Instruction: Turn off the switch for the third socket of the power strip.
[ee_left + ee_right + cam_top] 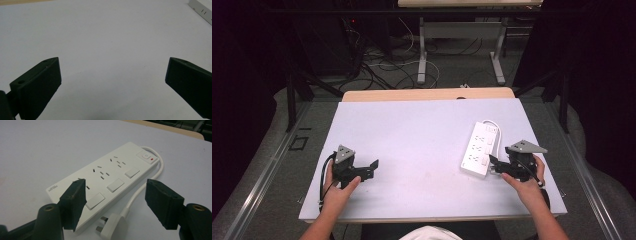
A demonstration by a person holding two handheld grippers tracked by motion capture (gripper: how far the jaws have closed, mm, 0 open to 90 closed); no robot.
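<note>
— Pale grey table top (412,145) is mostly bare; what is the right gripper (116,202) doing?
— Its jaws are apart and hold nothing; the white plastic plug (112,228) lies between them, the long white power strip (105,176) just ahead; I think it grabs the plug next, so it must squeeze.
— And the left gripper (112,82)?
— Wide apart, holding nothing; the strip is far off to its right.

One power strip (480,146), one plug (113,228)

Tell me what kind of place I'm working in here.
Probably a lab or recording room: a white-topped table ringed by black curtains, loose cables on the floor, and a second desk behind. On the table lies a power strip.
</note>
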